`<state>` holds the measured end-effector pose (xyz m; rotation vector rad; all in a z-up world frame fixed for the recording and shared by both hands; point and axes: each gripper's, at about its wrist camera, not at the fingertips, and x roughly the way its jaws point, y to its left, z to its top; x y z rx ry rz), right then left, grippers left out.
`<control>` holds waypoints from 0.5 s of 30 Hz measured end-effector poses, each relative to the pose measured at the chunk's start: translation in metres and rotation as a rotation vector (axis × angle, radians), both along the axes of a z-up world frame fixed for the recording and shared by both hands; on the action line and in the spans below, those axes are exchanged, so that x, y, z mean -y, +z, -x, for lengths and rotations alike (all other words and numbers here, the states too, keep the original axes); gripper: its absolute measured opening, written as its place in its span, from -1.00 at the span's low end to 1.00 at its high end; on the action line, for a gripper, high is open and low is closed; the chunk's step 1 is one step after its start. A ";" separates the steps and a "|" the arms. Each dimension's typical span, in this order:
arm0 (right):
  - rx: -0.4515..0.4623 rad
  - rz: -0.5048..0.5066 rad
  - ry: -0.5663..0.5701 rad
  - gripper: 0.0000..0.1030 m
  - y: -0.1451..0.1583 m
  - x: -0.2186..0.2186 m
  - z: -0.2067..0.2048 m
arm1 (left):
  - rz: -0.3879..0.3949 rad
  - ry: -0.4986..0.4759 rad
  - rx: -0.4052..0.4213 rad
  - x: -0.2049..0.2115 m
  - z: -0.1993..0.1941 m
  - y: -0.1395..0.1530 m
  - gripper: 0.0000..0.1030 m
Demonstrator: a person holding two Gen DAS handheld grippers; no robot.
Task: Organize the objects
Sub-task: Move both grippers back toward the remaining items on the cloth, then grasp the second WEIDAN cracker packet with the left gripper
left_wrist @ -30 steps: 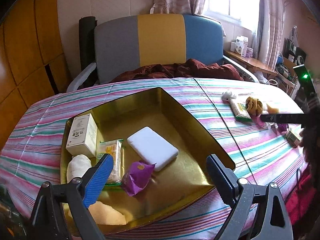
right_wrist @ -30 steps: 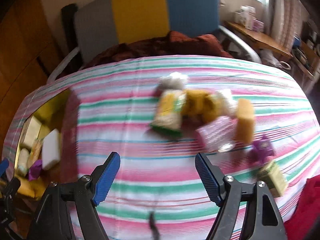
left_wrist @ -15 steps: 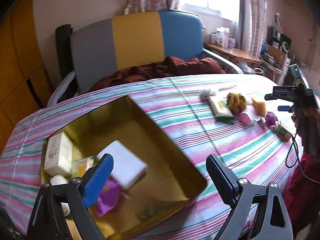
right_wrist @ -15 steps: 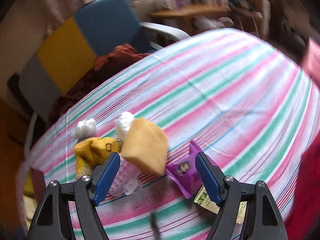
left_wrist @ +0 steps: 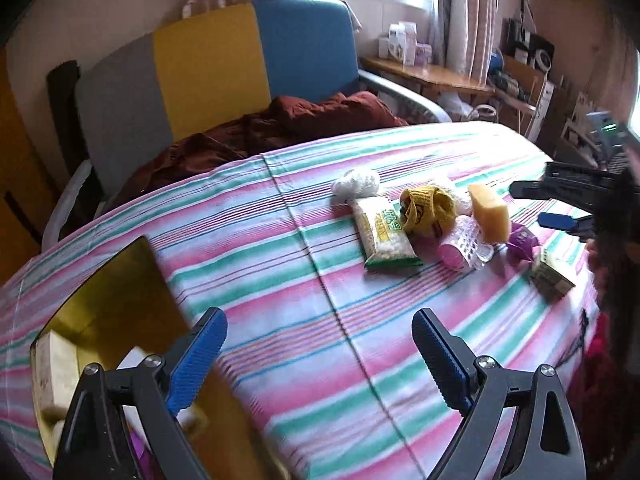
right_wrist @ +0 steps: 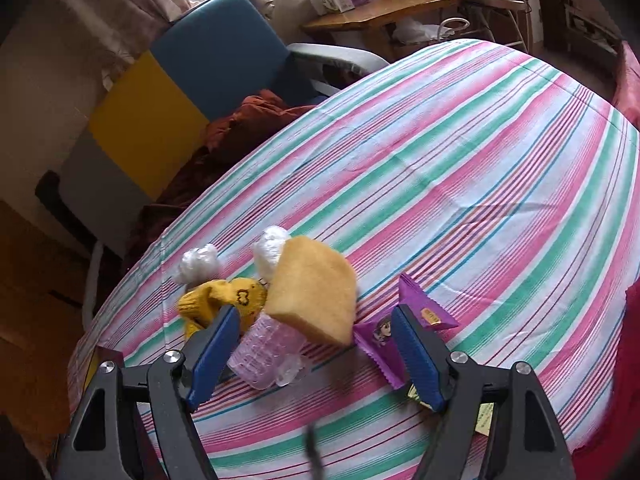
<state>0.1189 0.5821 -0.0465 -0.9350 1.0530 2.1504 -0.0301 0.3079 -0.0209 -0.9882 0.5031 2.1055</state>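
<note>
Now the right gripper is hovering with jaws spread around the tilted yellow sponge block leaning on the pink ridged plastic bottle on the striped cloth, risking toppling it while closing.

So you've got a little pile sitting on the striped cloth: a yellow sponge block tipped up on edge, leaning on a pink see-through bottle lying on its side. A crumpled yellow sock is just left of them, with two white wrapped balls behind. The purple snack packet lies flat to the right. A green-edged bag of white bits lies flat beside the sock. The gold tin sits well apart, already holding a few things.
</note>
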 end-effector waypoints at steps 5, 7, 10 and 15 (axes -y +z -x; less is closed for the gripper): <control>-0.030 0.017 0.011 0.53 0.001 -0.001 -0.001 | 0.069 -0.031 0.031 -0.046 0.018 -0.020 0.83; -0.044 0.028 0.012 0.53 0.002 -0.002 -0.002 | 0.088 -0.042 0.038 -0.063 0.024 -0.028 0.83; -0.054 0.034 0.019 0.53 0.002 -0.002 -0.002 | 0.114 -0.059 0.028 -0.088 0.031 -0.038 0.83; -0.050 0.041 0.048 0.54 0.001 -0.001 0.004 | 0.156 -0.107 0.032 -0.123 0.039 -0.055 0.83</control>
